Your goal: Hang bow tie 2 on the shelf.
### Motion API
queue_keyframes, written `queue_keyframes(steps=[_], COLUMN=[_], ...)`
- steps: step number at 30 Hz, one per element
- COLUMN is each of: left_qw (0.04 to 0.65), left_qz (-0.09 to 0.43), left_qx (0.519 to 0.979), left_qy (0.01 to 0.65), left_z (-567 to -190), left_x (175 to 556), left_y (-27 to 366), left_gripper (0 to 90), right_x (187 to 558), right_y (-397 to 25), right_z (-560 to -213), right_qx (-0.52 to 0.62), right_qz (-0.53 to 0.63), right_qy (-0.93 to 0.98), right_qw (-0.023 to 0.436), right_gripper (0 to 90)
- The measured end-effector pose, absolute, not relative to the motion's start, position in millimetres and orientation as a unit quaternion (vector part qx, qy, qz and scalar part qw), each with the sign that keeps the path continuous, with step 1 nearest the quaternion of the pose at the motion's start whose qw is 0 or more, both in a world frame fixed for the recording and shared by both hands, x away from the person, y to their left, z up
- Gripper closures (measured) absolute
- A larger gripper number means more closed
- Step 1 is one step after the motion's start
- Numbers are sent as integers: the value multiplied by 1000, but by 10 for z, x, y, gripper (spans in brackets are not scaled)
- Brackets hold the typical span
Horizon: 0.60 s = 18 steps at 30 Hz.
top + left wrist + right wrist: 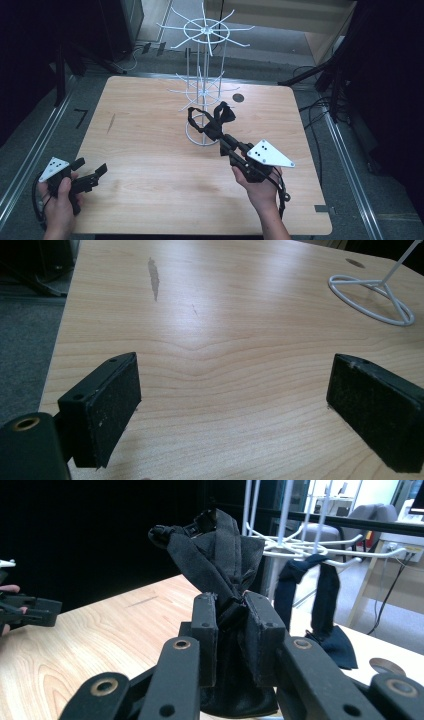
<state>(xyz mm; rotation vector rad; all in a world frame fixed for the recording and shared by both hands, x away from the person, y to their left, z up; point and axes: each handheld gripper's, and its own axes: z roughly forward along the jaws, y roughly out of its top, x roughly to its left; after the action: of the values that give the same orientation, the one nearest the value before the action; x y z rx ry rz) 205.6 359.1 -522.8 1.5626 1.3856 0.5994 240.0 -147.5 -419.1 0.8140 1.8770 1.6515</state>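
Between my right gripper's (231, 630) two fingers (206, 630) sat one bunched black cloth (220, 560), pinched tight, its folds rising above the tips. Just beyond those fingers stood one white wire rack (204, 75) on the wooden surface (150, 150), with a second dark cloth strip (320, 600) draped over a lower arm. My left gripper (232, 405) held nothing; its two fingers (107, 405) were spread wide over bare wood, well apart from the rack.
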Motion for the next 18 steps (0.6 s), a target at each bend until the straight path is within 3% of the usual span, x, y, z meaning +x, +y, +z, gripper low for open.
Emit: queue_keyframes(steps=[18], left_qw=[465], left_qz=[247], left_qx=[634], left_qy=[566], left_z=[-5227], left_x=[2050], left_y=[3590], left_gripper=[77], right_x=[2596], right_y=[-1589], right_z=[-4355], right_qx=[336], right_qz=[600], right_qy=[681], right_qw=[253], right_gripper=[778])
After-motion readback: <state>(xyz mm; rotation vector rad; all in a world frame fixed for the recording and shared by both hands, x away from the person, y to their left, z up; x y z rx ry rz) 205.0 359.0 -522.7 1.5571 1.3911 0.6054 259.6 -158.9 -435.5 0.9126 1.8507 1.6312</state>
